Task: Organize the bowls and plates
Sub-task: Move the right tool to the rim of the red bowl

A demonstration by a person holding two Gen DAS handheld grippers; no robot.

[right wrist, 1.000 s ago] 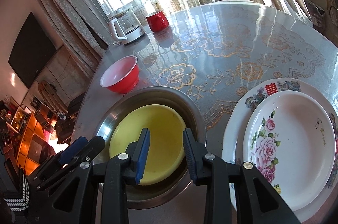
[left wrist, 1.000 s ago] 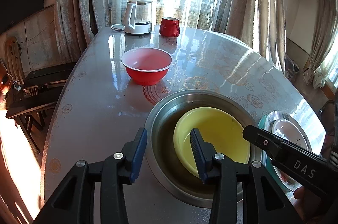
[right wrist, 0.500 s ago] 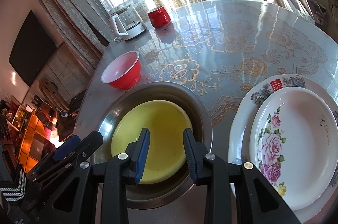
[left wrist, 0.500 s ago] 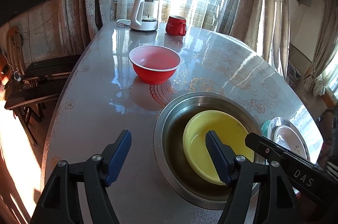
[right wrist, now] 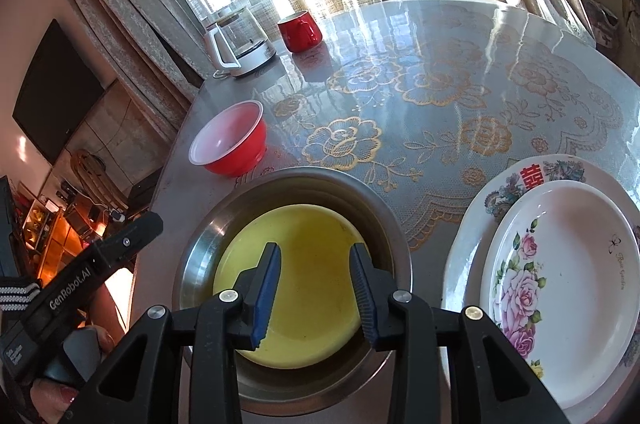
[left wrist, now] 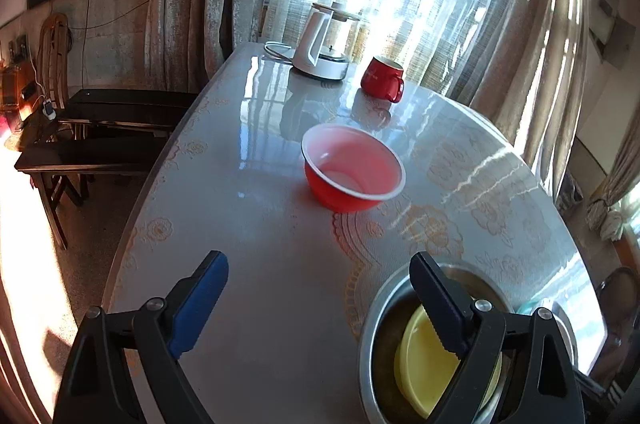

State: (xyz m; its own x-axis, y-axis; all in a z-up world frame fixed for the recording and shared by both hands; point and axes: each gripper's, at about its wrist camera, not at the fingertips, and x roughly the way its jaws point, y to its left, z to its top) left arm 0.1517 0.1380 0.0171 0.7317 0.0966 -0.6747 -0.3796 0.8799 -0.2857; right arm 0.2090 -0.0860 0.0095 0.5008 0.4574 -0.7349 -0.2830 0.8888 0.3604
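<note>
A red bowl with a white inside stands alone on the table, ahead of my left gripper. Its jaws are opening wide over bare tabletop with nothing between them. To its right a yellow bowl lies inside a steel basin. My right gripper hovers over that yellow bowl in the basin. Its jaws are opening slightly and hold nothing. A rose-patterned plate rests on a larger flowered plate at the right. The red bowl sits beyond the basin.
A glass kettle and a red mug stand at the table's far end by the curtained window. Dark wooden benches line the table's left side. A hand holds the left gripper at the lower left of the right wrist view.
The left gripper's jaws spread from narrow to wide. It swung left off the basin and rolled, so the red bowl now lies ahead. The right gripper stayed over the yellow bowl.
</note>
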